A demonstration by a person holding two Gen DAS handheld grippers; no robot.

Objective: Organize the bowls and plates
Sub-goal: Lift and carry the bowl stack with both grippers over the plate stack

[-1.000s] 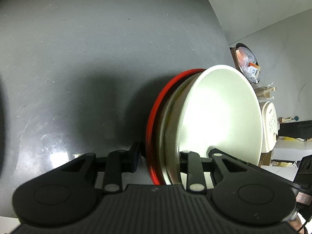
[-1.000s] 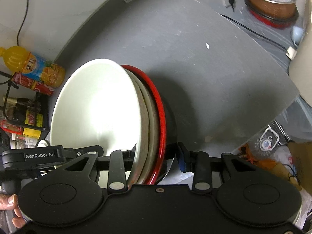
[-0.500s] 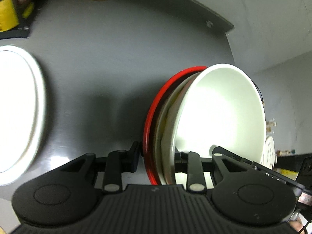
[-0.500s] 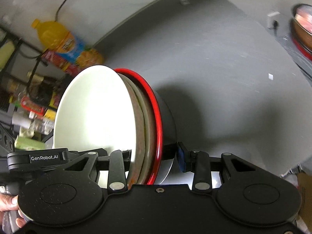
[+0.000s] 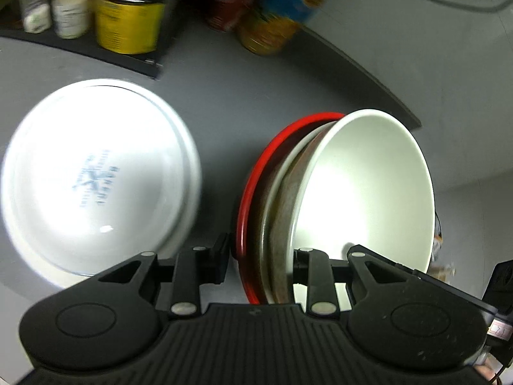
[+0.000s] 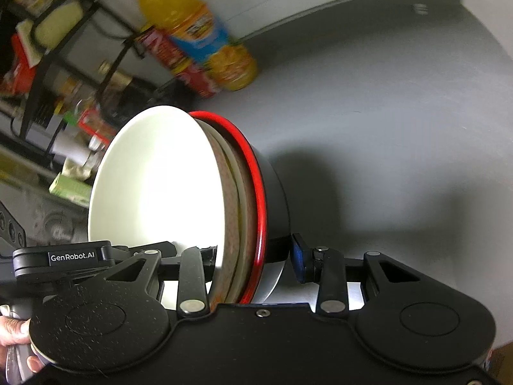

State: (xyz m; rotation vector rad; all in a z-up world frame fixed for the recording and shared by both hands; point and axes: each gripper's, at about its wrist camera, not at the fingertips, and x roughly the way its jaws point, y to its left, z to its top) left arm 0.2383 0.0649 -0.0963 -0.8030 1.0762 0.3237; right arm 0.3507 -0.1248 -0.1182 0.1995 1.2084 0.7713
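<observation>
Nested bowl stack, white bowl innermost and red-rimmed black bowl outermost, rides above the grey counter. Left gripper and right gripper each clamp opposite rims. White plate lies on the counter to the stack's left, nearer the left gripper; likely set-down spot.

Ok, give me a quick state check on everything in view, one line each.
Stack of bowls: nested, tipped on edge, held off the counter from both sides.
Left gripper: shut on the stack's rim.
Right gripper: shut on the stack's opposite rim.
White plate: lying face down on the counter, apart from the stack.
Juice bottle: capped, standing by the wall.
</observation>
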